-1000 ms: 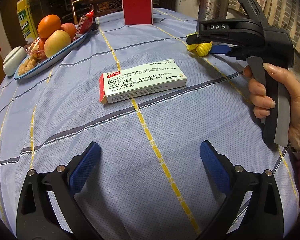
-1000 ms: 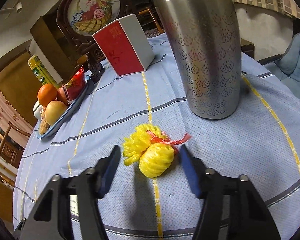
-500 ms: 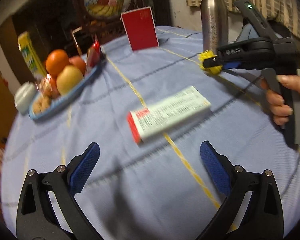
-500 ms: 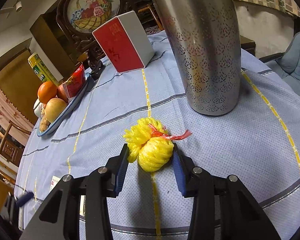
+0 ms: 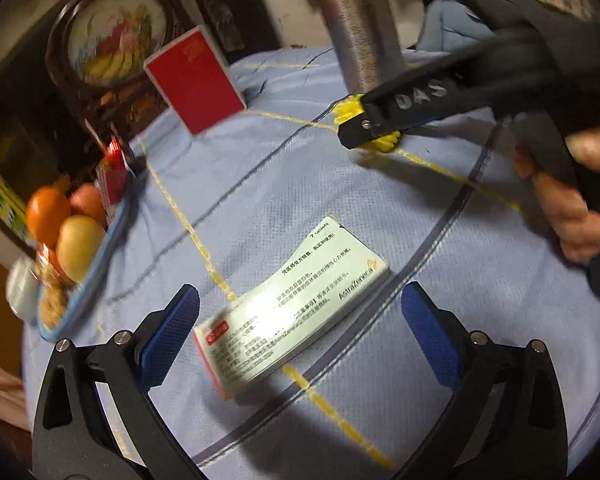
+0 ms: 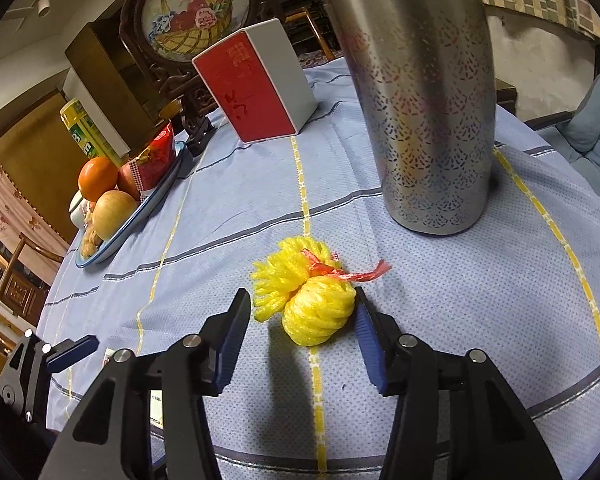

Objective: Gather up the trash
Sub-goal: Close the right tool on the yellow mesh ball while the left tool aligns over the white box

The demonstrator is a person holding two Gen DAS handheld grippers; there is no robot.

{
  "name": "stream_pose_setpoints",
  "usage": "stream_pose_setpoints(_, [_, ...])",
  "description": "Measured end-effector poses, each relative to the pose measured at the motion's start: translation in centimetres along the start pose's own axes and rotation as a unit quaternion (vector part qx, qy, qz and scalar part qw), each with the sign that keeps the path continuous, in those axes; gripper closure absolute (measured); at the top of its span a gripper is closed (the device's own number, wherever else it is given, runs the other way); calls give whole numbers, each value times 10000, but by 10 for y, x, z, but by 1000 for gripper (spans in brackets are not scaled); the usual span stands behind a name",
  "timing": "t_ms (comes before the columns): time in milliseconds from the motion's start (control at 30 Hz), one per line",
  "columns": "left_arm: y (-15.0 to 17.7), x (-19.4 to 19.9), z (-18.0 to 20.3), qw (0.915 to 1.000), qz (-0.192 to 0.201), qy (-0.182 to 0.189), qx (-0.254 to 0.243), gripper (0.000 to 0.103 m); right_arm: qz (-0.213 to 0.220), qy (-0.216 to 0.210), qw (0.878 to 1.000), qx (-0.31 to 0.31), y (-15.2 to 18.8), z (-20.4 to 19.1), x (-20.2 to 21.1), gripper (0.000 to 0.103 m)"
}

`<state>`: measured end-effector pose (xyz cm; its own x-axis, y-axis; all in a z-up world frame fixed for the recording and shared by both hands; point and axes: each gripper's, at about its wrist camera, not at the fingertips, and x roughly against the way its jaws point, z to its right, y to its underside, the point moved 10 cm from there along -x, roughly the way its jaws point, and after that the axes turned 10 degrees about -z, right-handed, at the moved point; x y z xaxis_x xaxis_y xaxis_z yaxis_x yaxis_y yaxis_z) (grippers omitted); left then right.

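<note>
A white medicine box [image 5: 292,308] with a red end lies flat on the blue checked tablecloth [image 5: 380,208]. My left gripper [image 5: 300,296] is open and straddles it, its blue pads well clear of both sides. A yellow mesh net wad [image 6: 284,276] tied with red ribbon lies on the cloth between the fingers of my right gripper [image 6: 300,304]. Its jaws are opening; a gap shows at the left pad, and the right pad sits against the net. In the left wrist view a hand holds the right gripper [image 5: 364,128] over the yellow net [image 5: 348,110].
A tall patterned steel flask [image 6: 428,100] stands just behind the net. A red-and-white box [image 6: 256,92] stands upright at the back. A blue-rimmed plate [image 6: 140,216] with fruit and snacks sits at the left edge. A padded chair [image 6: 588,120] is beyond the table at right.
My left gripper rolled and moved over to the medicine box, which now lies between its fingers. My right gripper closed onto the yellow net, then widened again.
</note>
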<state>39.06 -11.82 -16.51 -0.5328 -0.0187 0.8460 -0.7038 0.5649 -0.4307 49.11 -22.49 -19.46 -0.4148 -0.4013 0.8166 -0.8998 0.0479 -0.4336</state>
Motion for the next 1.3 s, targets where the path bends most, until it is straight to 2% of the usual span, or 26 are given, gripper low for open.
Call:
stream_pose_setpoints(100, [1, -9, -9, 9973, -202, 449, 549, 5, 0, -17, 10000, -9, 0, -1, 0, 50])
stream_pose_setpoints(267, [4, -24, -37, 9882, -429, 455, 1397, 5, -1, -14, 10000, -6, 0, -1, 0, 50])
stream_pose_setpoints(433, [14, -32, -68, 9731, -543, 547, 2172, 6, -5, 6, 10000, 12, 0, -1, 0, 50])
stream_pose_setpoints(533, [16, -26, -64, 9743, -467, 686, 2095, 6, -6, 7, 10000, 12, 1, -2, 0, 50])
stream_pose_setpoints(700, [14, -21, -43, 9859, -462, 463, 1538, 6, -6, 5, 10000, 9, 1, -2, 0, 50])
stream_pose_setpoints(767, [19, -18, -34, 9847, -504, 600, 1556, 6, -8, 10, 10000, 13, 1, -2, 0, 50])
stream_pose_setpoints(833, [26, -13, -24, 9795, -560, 874, 1725, 6, -12, 14, 10000, 24, 1, -2, 0, 50])
stream_pose_setpoints(967, [32, 0, -8, 9835, -493, 737, 1578, 6, -13, 31, 10000, 39, 3, -2, 1, 50])
stream_pose_setpoints(1133, [21, -3, -28, 9852, -356, 74, 1676, 6, -7, 28, 10000, 34, 3, -2, 2, 50])
stream_pose_setpoints(1300, [14, -18, -42, 9810, -460, 193, 1874, 5, -10, 27, 10000, 35, 3, -2, 2, 50])
